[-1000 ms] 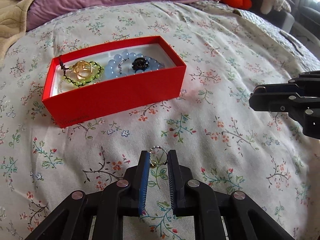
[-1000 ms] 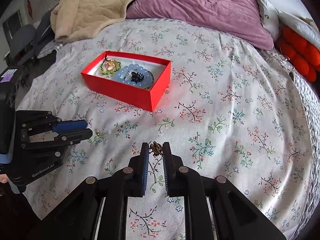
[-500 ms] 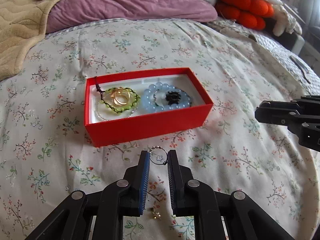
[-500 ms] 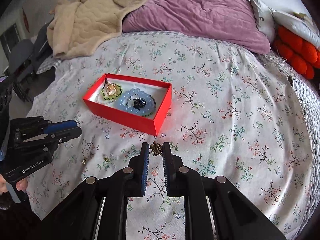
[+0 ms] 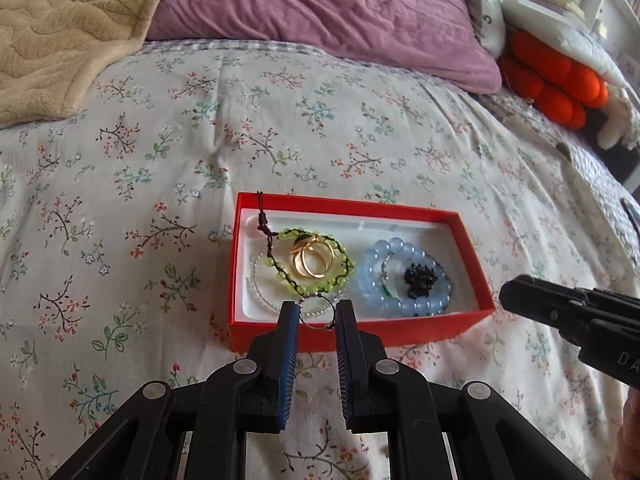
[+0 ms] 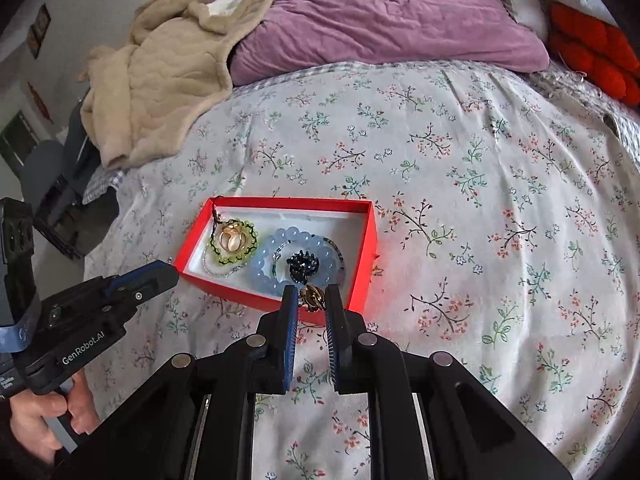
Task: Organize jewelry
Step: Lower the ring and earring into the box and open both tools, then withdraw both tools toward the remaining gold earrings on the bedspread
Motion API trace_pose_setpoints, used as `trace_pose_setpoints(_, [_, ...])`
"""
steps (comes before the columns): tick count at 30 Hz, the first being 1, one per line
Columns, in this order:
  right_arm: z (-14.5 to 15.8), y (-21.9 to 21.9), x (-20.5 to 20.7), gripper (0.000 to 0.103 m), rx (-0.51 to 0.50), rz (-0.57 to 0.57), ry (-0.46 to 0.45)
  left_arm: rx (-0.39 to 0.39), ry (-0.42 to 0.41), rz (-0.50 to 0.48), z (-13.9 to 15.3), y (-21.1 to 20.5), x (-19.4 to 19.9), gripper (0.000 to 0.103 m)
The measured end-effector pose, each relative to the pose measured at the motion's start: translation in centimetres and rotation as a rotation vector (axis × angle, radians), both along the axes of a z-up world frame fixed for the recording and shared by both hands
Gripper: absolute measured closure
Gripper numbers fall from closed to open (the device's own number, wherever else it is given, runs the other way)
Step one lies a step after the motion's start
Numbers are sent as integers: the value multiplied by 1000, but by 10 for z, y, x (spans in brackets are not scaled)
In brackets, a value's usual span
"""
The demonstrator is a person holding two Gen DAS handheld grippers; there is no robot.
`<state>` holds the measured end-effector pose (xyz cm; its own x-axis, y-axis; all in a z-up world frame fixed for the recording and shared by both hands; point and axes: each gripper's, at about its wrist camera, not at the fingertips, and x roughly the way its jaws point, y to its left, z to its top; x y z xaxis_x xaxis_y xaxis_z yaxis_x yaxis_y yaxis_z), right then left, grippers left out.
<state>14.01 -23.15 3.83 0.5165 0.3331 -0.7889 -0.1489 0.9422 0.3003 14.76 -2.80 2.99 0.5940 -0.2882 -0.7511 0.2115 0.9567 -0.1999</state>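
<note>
Your left tool pinches a thin wire ring strung with tiny silver beads between its narrowed fingers. It hangs just above the near wall of the red box, toward the box's left half. Your right tool grips a small bronze charm in the same tight way and hangs over the near wall toward the box's right half.

The red box sits on the floral bedspread with its long axis running left to right. Inside, on the left, a green beaded bracelet circles two gold rings, with a clear beaded strand beneath. On the right, a pale blue bead bracelet surrounds a black ornament.

Both pieces lie just short of the white lining, so the box interior is directly beyond each tool, slightly farther away. Judging by position, each tool is about equally close to its own half; a small forward reach before releasing would probably drop each piece inside rather than on the rim.
</note>
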Motion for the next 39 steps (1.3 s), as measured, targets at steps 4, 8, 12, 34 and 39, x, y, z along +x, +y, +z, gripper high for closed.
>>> trace_pose_setpoints(4, [-9, 4, 15, 89, 17, -22, 18, 22, -5, 21, -7, -6, 11, 90])
trace_pose_setpoints(8, [-17, 6, 27, 88, 29, -47, 23, 66, -12, 33, -15, -11, 20, 90])
trace_pose_setpoints(12, [-27, 6, 38, 88, 22, -63, 44, 81, -5, 40, -22, -14, 26, 89])
trace_pose_setpoints(34, [-6, 2, 22, 57, 31, -7, 18, 162, -62, -8, -5, -20, 2, 35])
trace_pose_setpoints(39, [0, -2, 2, 40, -16, 15, 11, 185, -68, -19, 1, -17, -13, 17])
